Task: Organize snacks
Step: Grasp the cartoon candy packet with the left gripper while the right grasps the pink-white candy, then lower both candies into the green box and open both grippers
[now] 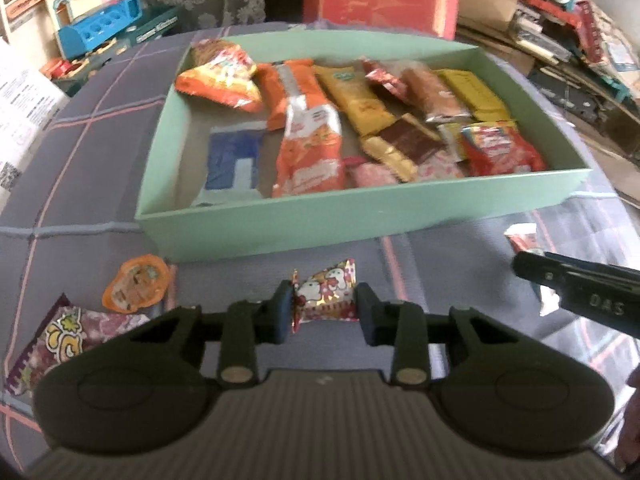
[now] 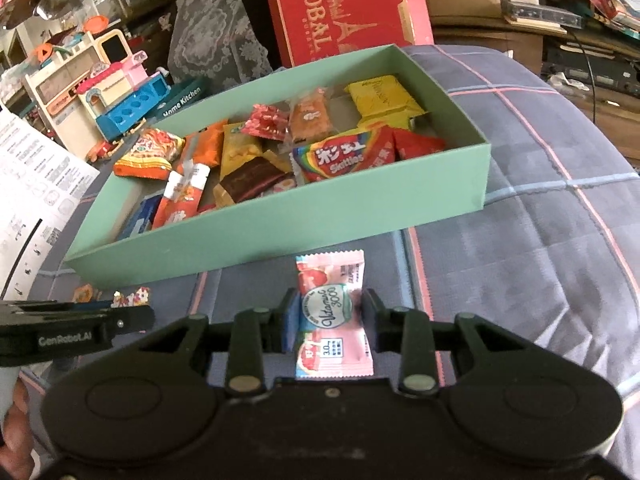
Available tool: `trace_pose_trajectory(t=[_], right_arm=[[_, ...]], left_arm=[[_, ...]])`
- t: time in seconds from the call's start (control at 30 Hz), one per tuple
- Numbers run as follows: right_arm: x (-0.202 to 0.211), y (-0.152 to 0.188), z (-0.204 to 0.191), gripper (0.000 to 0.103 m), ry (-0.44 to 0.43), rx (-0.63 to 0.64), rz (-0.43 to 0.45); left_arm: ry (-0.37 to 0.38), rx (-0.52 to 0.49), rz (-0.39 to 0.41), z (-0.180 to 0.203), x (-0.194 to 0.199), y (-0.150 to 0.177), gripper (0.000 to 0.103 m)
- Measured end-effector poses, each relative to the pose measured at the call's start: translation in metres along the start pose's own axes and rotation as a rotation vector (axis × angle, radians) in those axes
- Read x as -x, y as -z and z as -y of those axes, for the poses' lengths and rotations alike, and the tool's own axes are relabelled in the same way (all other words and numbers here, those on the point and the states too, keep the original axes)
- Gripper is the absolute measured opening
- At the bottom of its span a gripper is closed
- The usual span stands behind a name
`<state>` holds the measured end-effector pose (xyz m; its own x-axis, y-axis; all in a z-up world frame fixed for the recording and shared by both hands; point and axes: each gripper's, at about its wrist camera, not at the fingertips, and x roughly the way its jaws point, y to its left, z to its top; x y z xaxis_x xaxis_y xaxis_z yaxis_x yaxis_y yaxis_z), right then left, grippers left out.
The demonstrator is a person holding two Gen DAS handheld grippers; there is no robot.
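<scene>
A mint green box point(image 1: 256, 224) point(image 2: 256, 236) holds several snack packets on a plaid blue cloth. In the left wrist view my left gripper point(image 1: 325, 310) has its fingers on both sides of a small red-and-white cartoon candy packet point(image 1: 330, 294) in front of the box. In the right wrist view my right gripper point(image 2: 331, 322) has its fingers closed on the sides of a pink Vitamin C packet point(image 2: 333, 312). The right gripper also shows at the right of the left wrist view point(image 1: 576, 292). The left gripper shows at the left of the right wrist view point(image 2: 76, 330).
An orange jelly cup point(image 1: 134, 286) and a purple patterned packet point(image 1: 60, 340) lie on the cloth at the left. A red box point(image 2: 340, 8) stands behind the green box. Toys point(image 2: 116, 92) and a printed sheet point(image 2: 32, 184) are at the far left. Clutter fills the right background.
</scene>
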<state>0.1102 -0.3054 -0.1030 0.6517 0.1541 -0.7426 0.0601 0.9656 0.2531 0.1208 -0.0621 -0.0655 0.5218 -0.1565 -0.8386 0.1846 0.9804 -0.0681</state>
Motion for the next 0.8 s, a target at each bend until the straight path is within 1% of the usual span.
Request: trace_pose_trajectory(t=[0.17,0.27,0.5,0.67,0.8], right_arm=[[0.015,-0.004,-0.002,0.032,-0.011,0.003,0.029],[0.028,-0.010,-0.003,0.032,-0.024,-0.003,0.055],[0.041,-0.042,0.015,0.032,-0.049,-0.090,0.096],[0.039,-0.076,0.033,0.032,-0.048,-0.136,0.124],[0.027,-0.104,0.042,0.032,-0.054,-0.146,0.128]], left_arm=[[0.050,-0.025,0.033,0.012,0.019,-0.006,0.033],[0.072,-0.036,0.057,0.017,0.028,-0.015,0.033],[0.105,-0.074,0.122,0.033,0.036,-0.056,0.033],[0.121,-0.121,0.136,0.053,0.026,-0.091,0.033],[0.119,-0.127,0.113,0.065,0.005,-0.119,0.033]])
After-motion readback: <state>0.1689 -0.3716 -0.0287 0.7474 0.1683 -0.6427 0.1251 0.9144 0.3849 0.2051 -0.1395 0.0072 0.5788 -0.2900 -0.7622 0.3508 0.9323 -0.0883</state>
